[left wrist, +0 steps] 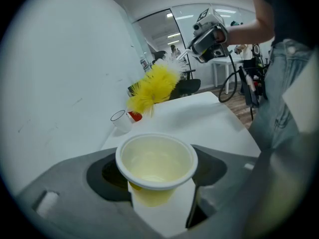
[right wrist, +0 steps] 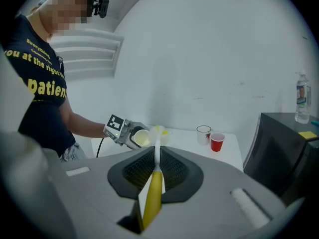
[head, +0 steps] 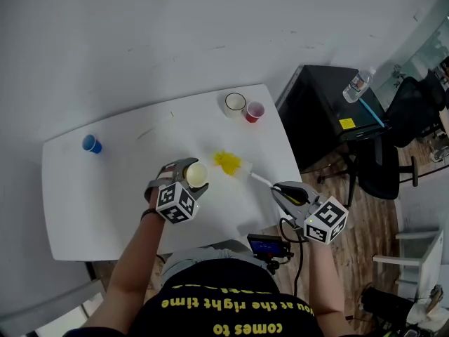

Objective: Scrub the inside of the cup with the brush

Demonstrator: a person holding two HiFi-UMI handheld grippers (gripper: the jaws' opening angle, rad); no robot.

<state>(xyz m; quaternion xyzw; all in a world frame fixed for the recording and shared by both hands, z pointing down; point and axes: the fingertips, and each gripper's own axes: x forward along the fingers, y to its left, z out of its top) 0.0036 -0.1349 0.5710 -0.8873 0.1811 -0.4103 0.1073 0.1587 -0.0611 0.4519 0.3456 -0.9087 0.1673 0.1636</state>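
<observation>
My left gripper [head: 191,175] is shut on a pale yellow cup [head: 196,175], its empty mouth tipped toward the brush; in the left gripper view the cup [left wrist: 156,162] sits between the jaws. My right gripper [head: 284,192] is shut on the yellow handle of a brush [right wrist: 152,193]. The brush's white stem leads to a yellow bristle head [head: 228,161] that hangs just right of the cup, outside it. From the left gripper view the bristle head [left wrist: 152,87] shows beyond the cup's rim, with the right gripper [left wrist: 209,40] behind it.
On the white table [head: 105,202], a clear glass [head: 235,104] and a red cup [head: 254,111] stand at the far right, a blue cup [head: 91,144] at the far left. A black cabinet [head: 330,111] with a water bottle [head: 356,85] stands right of the table, beside an office chair.
</observation>
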